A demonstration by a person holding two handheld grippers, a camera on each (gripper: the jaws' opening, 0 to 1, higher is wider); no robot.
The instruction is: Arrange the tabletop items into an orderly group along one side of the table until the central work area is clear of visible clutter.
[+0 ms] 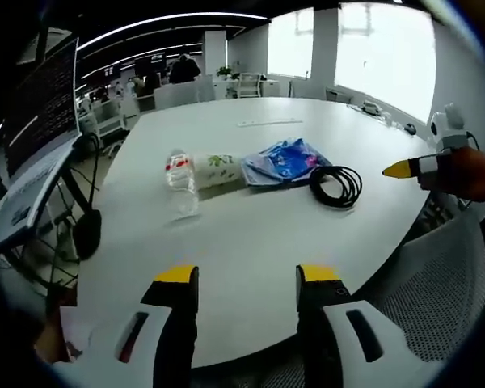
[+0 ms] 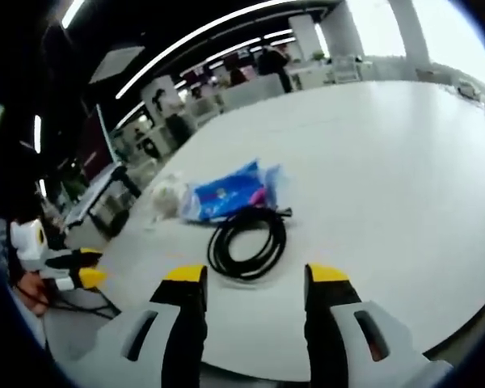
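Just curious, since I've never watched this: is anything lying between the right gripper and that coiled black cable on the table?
Nothing visible. In the right gripper view the right gripper is open, and only bare white table lies between it and the black cable. The blue packet lies beyond the cable.

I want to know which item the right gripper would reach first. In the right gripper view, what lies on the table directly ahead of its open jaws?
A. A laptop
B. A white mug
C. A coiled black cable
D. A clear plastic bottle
C. The coiled black cable lies on the white table just beyond the right gripper, whose jaws stand apart and empty, with the blue packet behind it.
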